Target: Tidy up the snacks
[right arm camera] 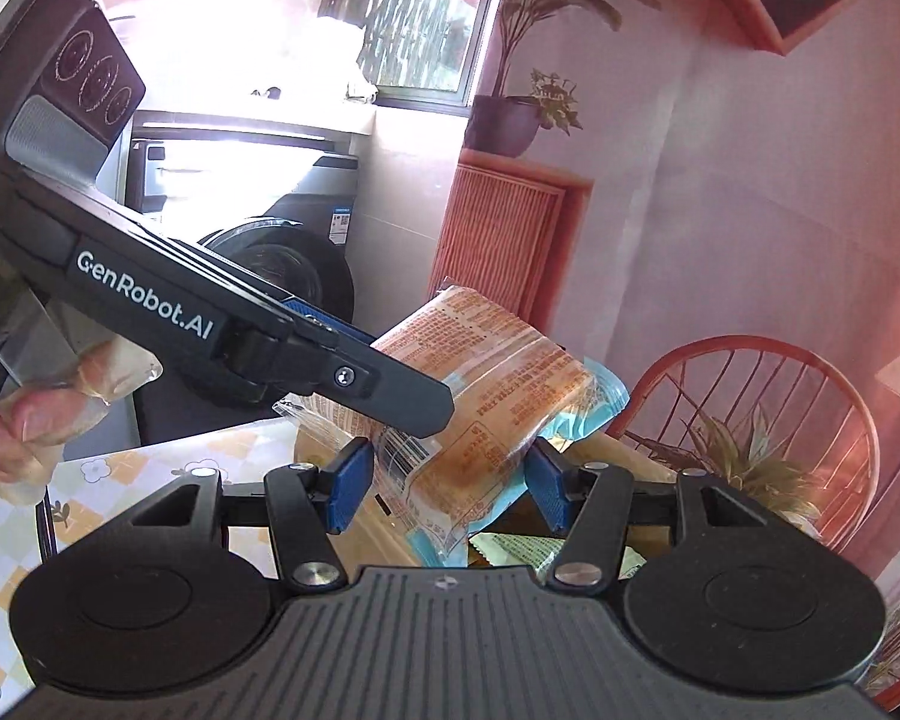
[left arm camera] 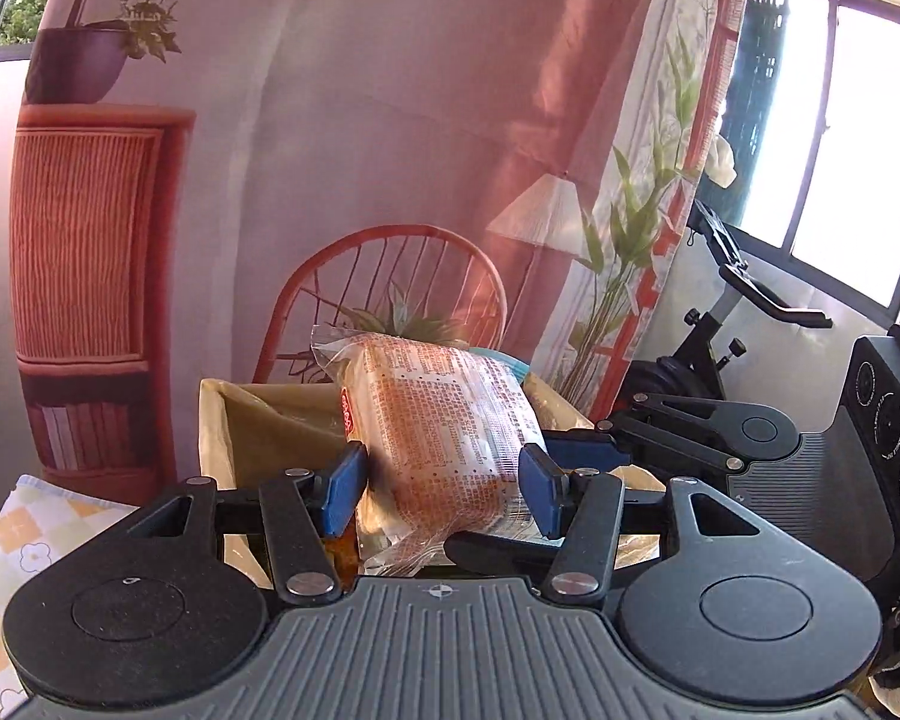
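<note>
My left gripper is shut on a clear snack packet with orange print, holding it upright above a beige lined basket. The same orange packet shows in the right wrist view, held by the left gripper's dark finger. My right gripper is shut on a second packet with a light blue edge, which lies against the orange one. The right gripper also shows at the right of the left wrist view.
A tablecloth with yellow checks and flowers covers the table. A printed backdrop of a room hangs behind. An exercise bike stands at the right. A washing machine stands behind. More packets lie in the basket.
</note>
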The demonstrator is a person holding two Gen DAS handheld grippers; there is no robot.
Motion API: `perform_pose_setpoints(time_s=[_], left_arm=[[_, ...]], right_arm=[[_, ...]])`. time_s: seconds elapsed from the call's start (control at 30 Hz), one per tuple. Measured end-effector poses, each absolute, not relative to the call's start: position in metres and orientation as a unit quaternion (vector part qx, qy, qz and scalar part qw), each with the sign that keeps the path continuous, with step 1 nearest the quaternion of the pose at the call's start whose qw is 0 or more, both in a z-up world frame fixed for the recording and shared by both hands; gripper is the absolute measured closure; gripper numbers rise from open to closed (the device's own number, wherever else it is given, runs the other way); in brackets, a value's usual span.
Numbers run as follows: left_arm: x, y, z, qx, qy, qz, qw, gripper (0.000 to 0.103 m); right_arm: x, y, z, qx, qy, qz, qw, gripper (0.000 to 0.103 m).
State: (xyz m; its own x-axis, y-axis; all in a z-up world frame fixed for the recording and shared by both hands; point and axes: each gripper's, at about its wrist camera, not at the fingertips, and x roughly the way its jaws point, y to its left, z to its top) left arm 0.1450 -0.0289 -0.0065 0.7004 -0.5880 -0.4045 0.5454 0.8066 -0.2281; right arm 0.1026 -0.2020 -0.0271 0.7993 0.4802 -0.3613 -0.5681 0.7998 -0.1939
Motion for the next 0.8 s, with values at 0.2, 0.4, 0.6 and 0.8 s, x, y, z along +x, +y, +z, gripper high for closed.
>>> perform_pose_setpoints(time_s=[0.2,0.4,0.6,0.8], left_arm=[[0.179,-0.041,-0.021,-0.024,0.261,-0.280,0.924,0.046],[0.197,-0.045,-0.039,-0.020,0.287,-0.264,0.921,0.046],[0.198,-0.037,-0.048,-0.016,0.295,-0.249,0.922,0.034],[0.182,-0.027,-0.032,0.000,0.270,-0.214,0.939,0.021]], right_arm=[[0.137,-0.196,-0.043,-0.159,0.179,0.267,0.933,0.045],[0.154,-0.191,-0.060,-0.153,0.210,0.259,0.930,0.045],[0.153,-0.191,-0.066,-0.167,0.221,0.228,0.933,0.031],[0.137,-0.212,-0.048,-0.118,0.214,0.199,0.949,0.012]])
